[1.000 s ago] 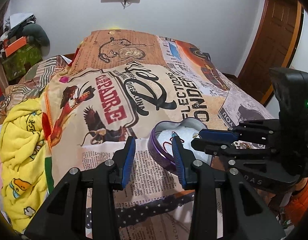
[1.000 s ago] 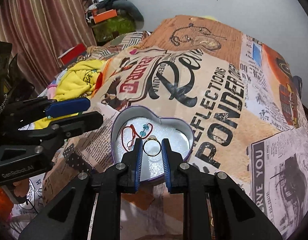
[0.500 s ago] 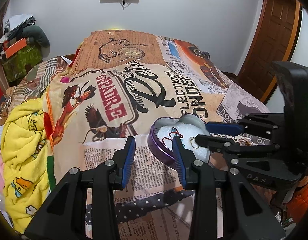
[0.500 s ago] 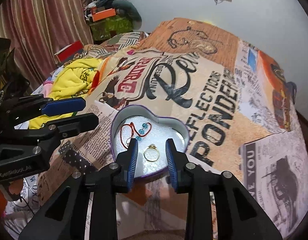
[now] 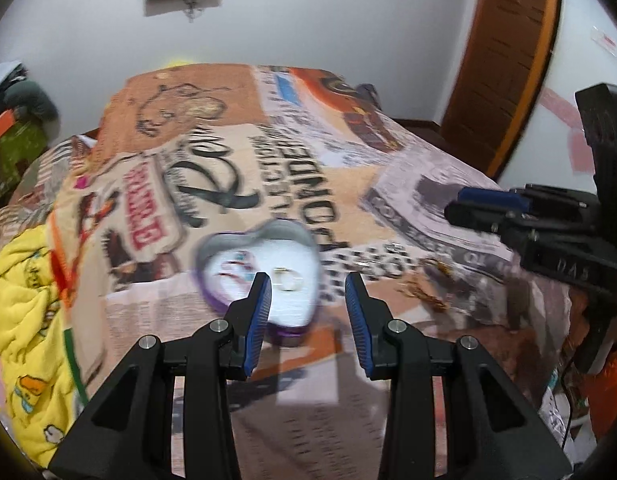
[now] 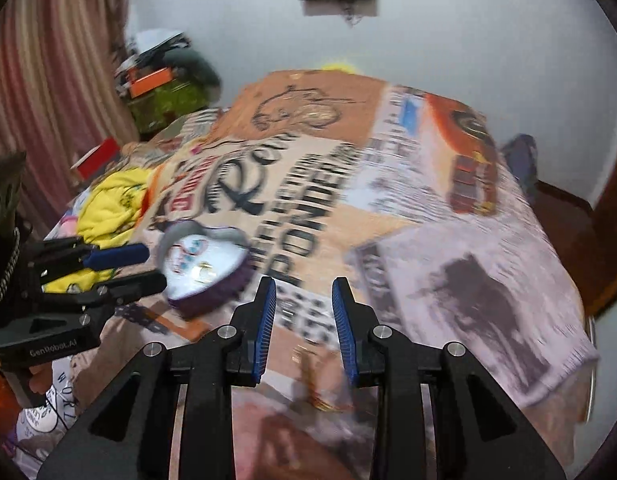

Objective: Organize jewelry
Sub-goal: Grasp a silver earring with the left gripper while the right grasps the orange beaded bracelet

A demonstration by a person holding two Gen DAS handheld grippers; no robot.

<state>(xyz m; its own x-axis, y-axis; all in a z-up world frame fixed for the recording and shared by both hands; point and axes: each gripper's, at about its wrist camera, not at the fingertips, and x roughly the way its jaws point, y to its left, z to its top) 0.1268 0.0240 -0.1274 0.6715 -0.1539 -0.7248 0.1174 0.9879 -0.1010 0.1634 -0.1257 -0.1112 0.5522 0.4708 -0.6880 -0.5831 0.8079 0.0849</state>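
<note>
Jaws of right gripper (image 6: pixel 303 320) parted, nothing held — left gripper (image 5: pixel 308 312) likewise spread, empty, above heart tin (image 5: pixel 264 248).

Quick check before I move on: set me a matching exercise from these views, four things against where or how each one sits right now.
Things:
1. gold ring
2. heart-shaped tin
3. yellow blanket
4. right gripper

Places or states:
A. bunched at the bed's left edge
B. lying inside the tin
C. jaws apart, nothing between them
D. open on the printed bedspread

Pairs: 1-B, 2-D, 3-A, 4-C
</note>
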